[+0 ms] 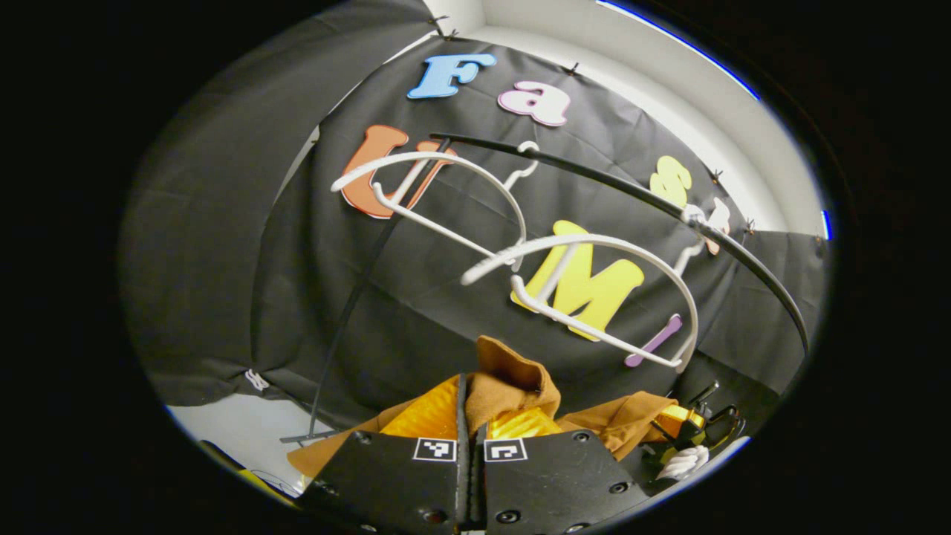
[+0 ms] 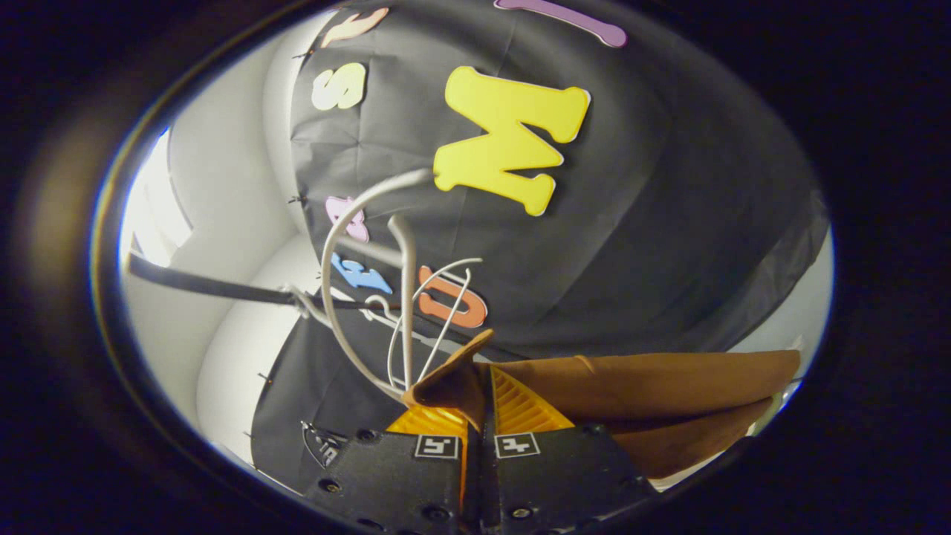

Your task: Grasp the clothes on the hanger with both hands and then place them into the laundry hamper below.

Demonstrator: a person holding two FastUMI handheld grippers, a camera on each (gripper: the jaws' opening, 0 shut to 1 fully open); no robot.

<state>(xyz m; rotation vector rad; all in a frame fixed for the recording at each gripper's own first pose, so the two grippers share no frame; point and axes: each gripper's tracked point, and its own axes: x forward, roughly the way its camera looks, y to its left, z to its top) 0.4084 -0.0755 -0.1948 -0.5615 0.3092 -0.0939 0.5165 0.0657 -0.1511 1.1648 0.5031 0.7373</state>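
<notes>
Brown garment point(image 1: 513, 379) – soft, matte, creased cloth – hangs below two bare white hangers point(image 1: 594, 290) w/ curved shoulders on a thin black rail point(image 1: 594, 178). Left gripper point(image 1: 469, 416) pinched tight on a bunched fold; right gripper point(image 2: 481, 401) clamped on another edge – cloth stretches sideways btwn them. Black cloth wall point(image 2: 669, 223) behind, white wall point(image 2: 238, 297) beyond.

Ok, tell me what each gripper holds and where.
Both hold the brown cloth garment: the left gripper pinches a raised fold, the right gripper pinches its edge.

Black cloth wall point(image 1: 223, 245) before white booth walls point(image 2: 223, 245).
</notes>
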